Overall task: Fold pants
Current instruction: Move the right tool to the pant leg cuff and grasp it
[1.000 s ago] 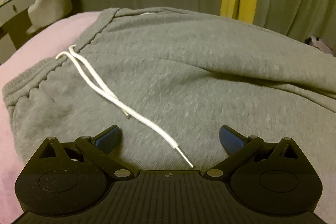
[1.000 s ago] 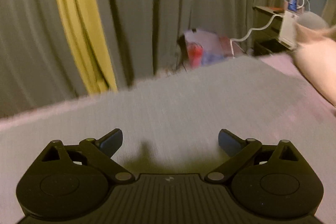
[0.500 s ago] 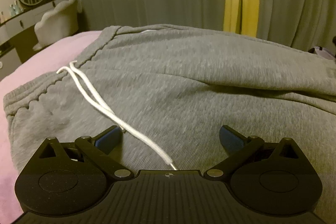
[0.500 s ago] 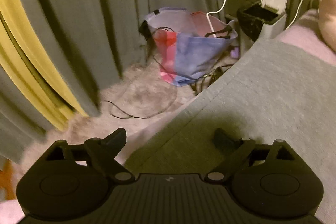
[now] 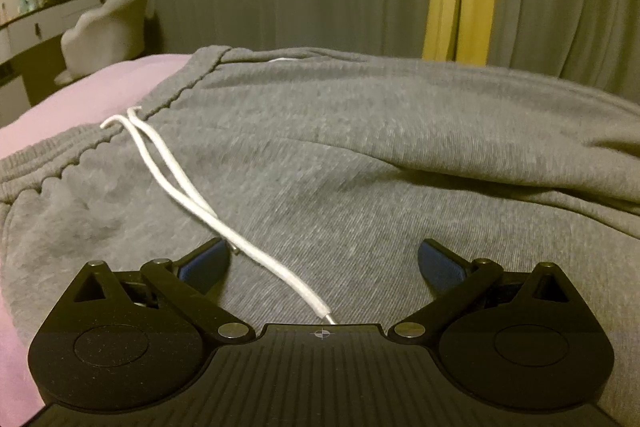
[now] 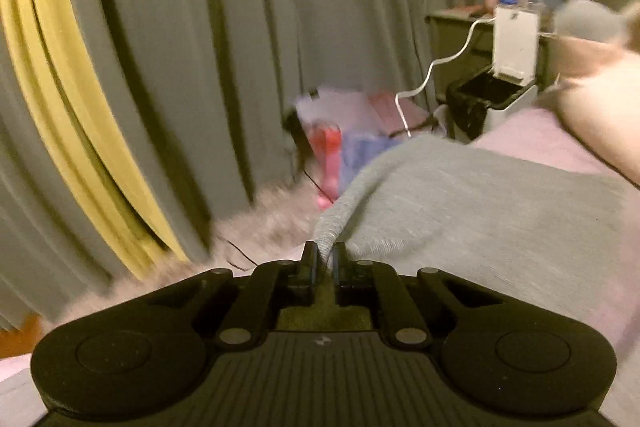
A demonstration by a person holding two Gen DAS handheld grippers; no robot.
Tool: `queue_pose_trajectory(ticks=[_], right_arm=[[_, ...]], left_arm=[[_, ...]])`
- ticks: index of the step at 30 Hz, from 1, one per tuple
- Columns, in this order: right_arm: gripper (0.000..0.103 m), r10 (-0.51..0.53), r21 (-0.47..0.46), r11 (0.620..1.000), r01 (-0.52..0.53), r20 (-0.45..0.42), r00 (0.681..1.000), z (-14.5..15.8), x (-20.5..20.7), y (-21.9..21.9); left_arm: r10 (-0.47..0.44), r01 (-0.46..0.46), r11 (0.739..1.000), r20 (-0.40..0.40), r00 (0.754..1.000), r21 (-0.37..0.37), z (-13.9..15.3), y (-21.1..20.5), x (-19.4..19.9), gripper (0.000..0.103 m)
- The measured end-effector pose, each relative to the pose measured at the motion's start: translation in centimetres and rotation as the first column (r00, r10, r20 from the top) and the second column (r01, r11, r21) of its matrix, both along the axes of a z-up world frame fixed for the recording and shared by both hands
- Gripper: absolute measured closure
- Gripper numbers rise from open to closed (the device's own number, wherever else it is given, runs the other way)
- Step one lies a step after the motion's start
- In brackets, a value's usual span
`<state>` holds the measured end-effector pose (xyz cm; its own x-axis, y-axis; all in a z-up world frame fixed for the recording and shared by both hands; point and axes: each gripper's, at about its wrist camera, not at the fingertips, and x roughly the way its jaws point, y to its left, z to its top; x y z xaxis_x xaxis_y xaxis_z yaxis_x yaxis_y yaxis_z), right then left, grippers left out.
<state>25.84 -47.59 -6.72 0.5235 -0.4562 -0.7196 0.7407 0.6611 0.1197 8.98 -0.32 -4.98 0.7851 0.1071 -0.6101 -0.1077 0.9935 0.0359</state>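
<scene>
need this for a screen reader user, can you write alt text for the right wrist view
The right gripper is shut on the ribbed cuff of grey pants lying on a pink bed. Behind, blurred, hang grey curtains with a yellow strip.

Under my work is a bed with a soft pink-lilac cover (image 5: 80,99). Directly on it lie the grey knitted jogging pants with a white cord (image 5: 360,155), spread wide, and a pale cream pillow (image 6: 592,107) near the far end.
</scene>
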Motion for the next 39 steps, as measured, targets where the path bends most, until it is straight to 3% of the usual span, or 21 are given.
queue_pose_trajectory(ticks=[4,6,9,11,13,14,15,18,21,23,25,26,27,28,32,33,35,38,39], right_arm=[[0.103,-0.053,0.029,0.998,0.051,0.078,0.996,2.8,-10.8,3.0],[0.103,-0.106,-0.004,0.994,0.105,-0.006,0.994,2.2,-15.7,4.3],[0.101,-0.151,-0.021,0.988,0.150,-0.079,0.985,1.5,-19.0,3.7],[0.098,-0.125,0.003,0.992,0.125,-0.010,0.992,2.8,-18.6,2.4],[0.092,-0.042,-0.074,0.996,0.043,0.019,0.999,4.2,-16.4,2.6],[0.082,0.009,-0.131,0.991,-0.008,0.011,1.000,4.4,-15.0,2.9],[0.071,0.072,-0.191,0.979,-0.074,-0.020,0.997,4.3,-13.3,3.4],[0.059,0.200,-0.292,0.927,-0.237,-0.154,0.968,2.4,-8.3,4.0],[0.059,0.198,-0.263,0.926,-0.273,-0.279,0.940,-0.3,-4.1,2.6],[0.059,0.146,-0.275,0.928,-0.252,-0.356,0.923,-1.7,-2.4,1.9],[0.060,0.140,-0.228,0.942,-0.247,-0.401,0.905,-2.9,-1.8,1.0],[0.067,0.139,-0.214,0.947,-0.238,-0.397,0.907,-3.3,-1.8,0.5],[0.084,0.133,-0.222,0.947,-0.230,-0.380,0.915,-3.4,-2.1,0.3],[0.088,0.125,-0.229,0.948,-0.222,-0.371,0.920,-3.5,-2.3,-0.1],[0.089,0.101,-0.203,0.966,-0.158,-0.266,0.959,-3.1,-3.3,-1.4],[0.085,0.084,-0.193,0.973,-0.130,-0.230,0.970,-2.9,-4.1,-1.2],[0.072,0.036,-0.192,0.978,-0.086,-0.251,0.967,-3.6,-4.4,-1.3],[0.071,0.050,-0.248,0.960,-0.131,-0.308,0.950,-4.5,-3.8,-0.7],[0.075,0.057,-0.252,0.957,-0.145,-0.324,0.944,-4.6,-3.2,-0.8]], left_arm=[[0.001,-0.001,1.000,0.000,1.000,-0.003,0.1,0.0,-0.1,0.000],[0.002,-0.002,1.000,0.002,1.000,0.000,0.1,-0.1,-0.3,0.000],[0.006,-0.006,1.000,-0.003,1.000,-0.001,0.1,-0.2,-0.6,0.000],[0.007,-0.007,1.000,0.003,1.000,-0.002,0.1,-0.2,-0.9,0.000],[0.009,-0.009,1.000,0.009,1.000,0.001,0.0,-0.3,-1.0,0.000],[0.011,-0.011,1.000,0.012,1.000,0.004,0.0,-0.4,-1.1,0.000],[0.014,-0.014,1.000,0.016,1.000,0.008,0.0,-0.5,-1.1,0.000],[0.016,-0.016,1.000,0.028,0.999,0.012,-0.1,-0.5,-1.3,0.000],[0.017,-0.017,1.000,0.033,0.999,0.011,-0.3,-0.5,-1.4,0.000],[0.019,-0.020,1.000,0.038,0.999,0.012,-0.3,-0.6,-1.5,0.000],[0.023,-0.023,1.000,0.040,0.999,0.007,-0.3,-0.6,-1.5,0.000],[0.024,-0.025,1.000,0.041,0.999,0.004,-0.3,-0.5,-1.4,0.000],[0.026,-0.026,1.000,0.043,0.999,0.001,-0.4,-0.5,-1.4,0.000],[0.027,-0.027,1.000,0.043,0.999,-0.001,-0.4,-0.5,-1.3,0.000],[0.026,-0.026,1.000,0.044,0.999,-0.004,-0.3,-0.4,-1.3,0.000],[0.026,-0.026,1.000,0.044,0.999,-0.004,-0.3,-0.4,-1.3,0.000],[0.027,-0.027,1.000,0.045,0.999,-0.002,-0.4,-0.5,-1.3,0.000],[0.026,-0.026,1.000,0.047,0.999,0.000,-0.4,-0.5,-1.3,0.000],[0.026,-0.026,1.000,0.048,0.999,0.001,-0.4,-0.5,-1.3,0.000]])
